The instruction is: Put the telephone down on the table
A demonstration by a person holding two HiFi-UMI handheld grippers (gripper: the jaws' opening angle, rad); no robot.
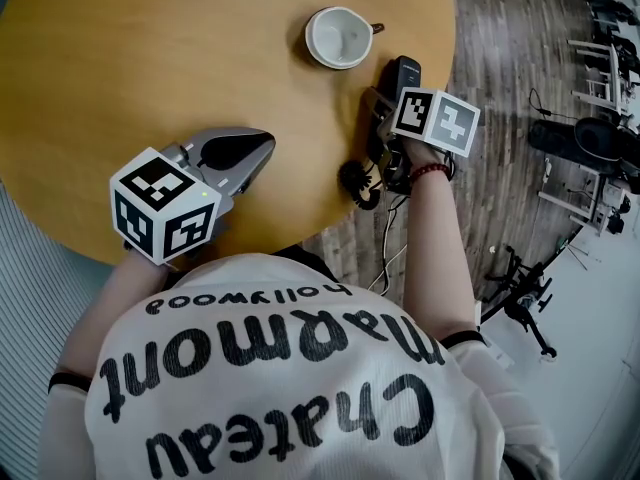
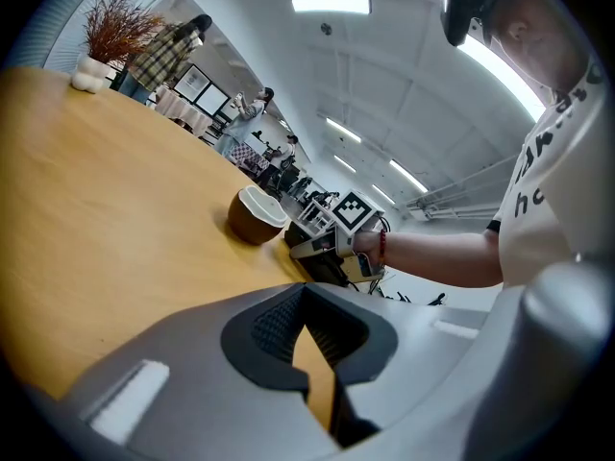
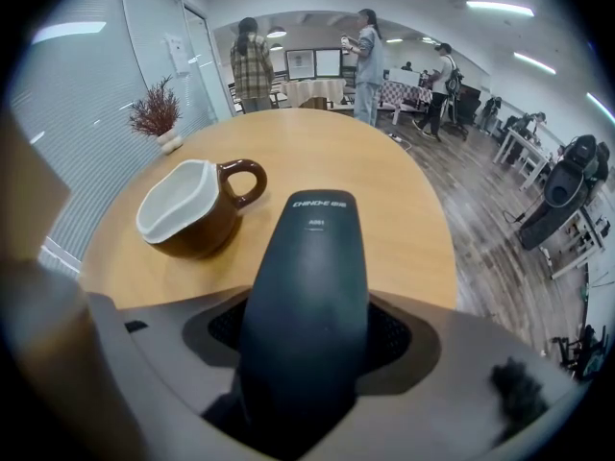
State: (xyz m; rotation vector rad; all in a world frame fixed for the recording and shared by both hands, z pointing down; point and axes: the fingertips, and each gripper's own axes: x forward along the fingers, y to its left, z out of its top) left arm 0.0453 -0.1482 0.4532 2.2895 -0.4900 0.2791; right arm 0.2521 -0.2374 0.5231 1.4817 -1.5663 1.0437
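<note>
Bright, even light from ceiling strip lights [image 2: 330, 5]; fisheye edges dark and bent

Head camera looks down on table [image 1: 150, 68]; gripper views share cup [image 3: 183, 221]

The telephone [image 3: 307, 315], just right of the cup [image 3: 187, 209], carried the white brand print "CHINOE" near its far end, followed by characters too small to read. A short line beneath that print was not legible. The shirt [image 1: 300, 388], on the near side of the cup, bore black lettering: "Chateau Marmont", with "hollywood" in smaller type.
</note>
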